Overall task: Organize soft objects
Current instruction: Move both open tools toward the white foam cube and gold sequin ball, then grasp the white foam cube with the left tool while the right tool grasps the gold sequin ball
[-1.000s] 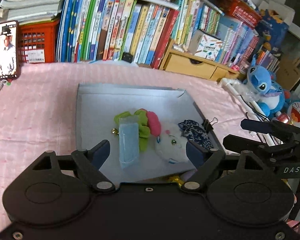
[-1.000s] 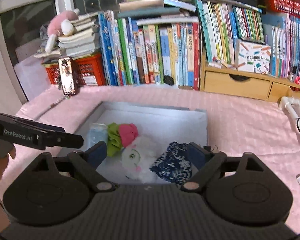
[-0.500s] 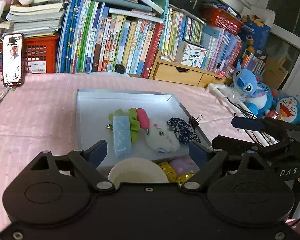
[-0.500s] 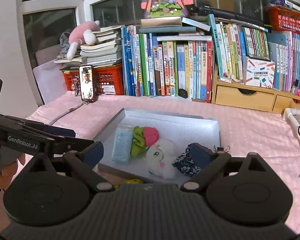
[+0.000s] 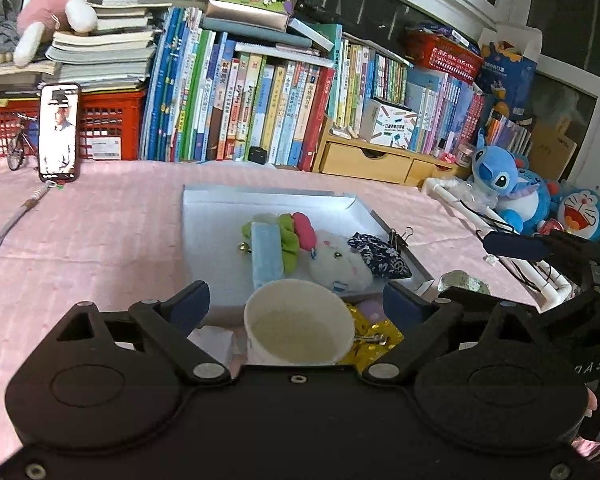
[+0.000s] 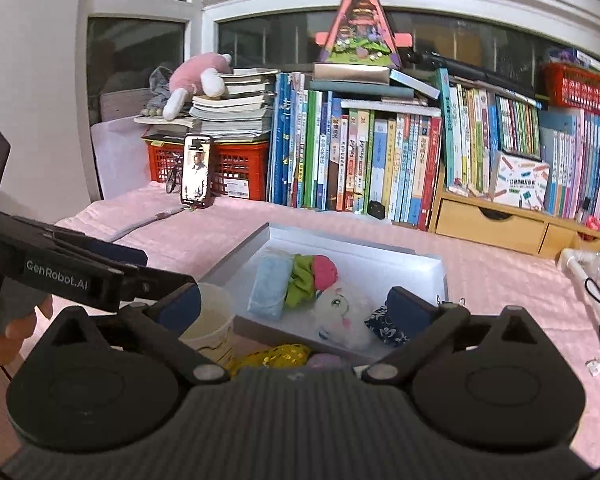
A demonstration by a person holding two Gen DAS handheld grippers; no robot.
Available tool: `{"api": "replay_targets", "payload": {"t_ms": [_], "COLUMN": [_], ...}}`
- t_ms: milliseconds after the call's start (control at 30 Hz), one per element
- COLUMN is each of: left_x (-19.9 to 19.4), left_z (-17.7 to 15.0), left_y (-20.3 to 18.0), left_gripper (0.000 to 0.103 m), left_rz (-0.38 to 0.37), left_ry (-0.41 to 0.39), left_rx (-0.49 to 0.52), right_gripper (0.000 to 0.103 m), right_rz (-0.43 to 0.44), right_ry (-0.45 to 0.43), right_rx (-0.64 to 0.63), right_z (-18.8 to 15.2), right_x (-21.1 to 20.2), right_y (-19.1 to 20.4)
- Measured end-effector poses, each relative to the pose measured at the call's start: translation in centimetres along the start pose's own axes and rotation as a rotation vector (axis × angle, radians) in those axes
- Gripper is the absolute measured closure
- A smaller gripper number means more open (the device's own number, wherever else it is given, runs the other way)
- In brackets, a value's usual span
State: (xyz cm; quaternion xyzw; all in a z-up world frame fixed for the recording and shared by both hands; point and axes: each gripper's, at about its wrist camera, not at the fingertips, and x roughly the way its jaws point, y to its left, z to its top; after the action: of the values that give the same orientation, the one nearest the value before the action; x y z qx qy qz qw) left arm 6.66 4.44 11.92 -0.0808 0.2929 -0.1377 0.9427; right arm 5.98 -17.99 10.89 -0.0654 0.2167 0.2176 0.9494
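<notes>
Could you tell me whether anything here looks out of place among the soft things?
A paper cup stands outside the tray's near edge, beside a crumpled gold wrapper; neither looks soft. A binder clip grips the tray's right rim.

Paper cup (image 5: 299,322) and gold foil (image 5: 374,338) blocked the tray's (image 5: 204,216) near edge; tray's left half lay bare. Pink counter (image 5: 100,232) left of the tray was open; books (image 5: 260,108) walled the back.
</notes>
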Motion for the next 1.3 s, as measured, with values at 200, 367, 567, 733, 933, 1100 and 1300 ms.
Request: {"api": "replay_targets", "payload": {"t_ms": [200,367,567,733,933,1100,1300], "left_x": [-1.4,-2.0,-2.5,-2.8,-3.0,-2.5,-1.9], "left_z": [-1.3,-2.2,-3.3,-4.1,-4.9,-5.5,-6.4], "left_y": [0.1,0.2,0.6,0.8,0.9,1.5,2.3], "left_gripper": [0.008,0.007,0.006,0.006,0.005,0.005,0.005], "left_rz": [0.028,0.044,0.066,0.099,0.156,0.169,0.19], "left_ry": [-0.043,-0.062,-0.079,-0.093,-0.113,-0.099,-0.082], "left_rx": [0.014,0.029,0.034,0.047,0.075,0.068,0.058], "right_gripper": [0.0,0.0,0.0,0.0,0.002,0.005,0.008], "right_rz": [-0.026,-0.075,-0.092,-0.082,-0.062,-0.054,-0.106], "right_ry": [-0.026,-0.067,-0.104,-0.12,-0.116,-0.099,-0.082], "right_rx": [-0.056,-0.076,-0.101,-0.121,-0.135,-0.145,-0.223], "right_z": [-1.1,-2.0,-2.8,-3.5,-4.6,-5.3,-6.2], "right_x": [-0.6,-0.9,-1.3,-1.5,-1.7,-1.5,-1.0], "right_y": [1.9,3.2,4.5,5.5,6.3,6.8,7.6]}}
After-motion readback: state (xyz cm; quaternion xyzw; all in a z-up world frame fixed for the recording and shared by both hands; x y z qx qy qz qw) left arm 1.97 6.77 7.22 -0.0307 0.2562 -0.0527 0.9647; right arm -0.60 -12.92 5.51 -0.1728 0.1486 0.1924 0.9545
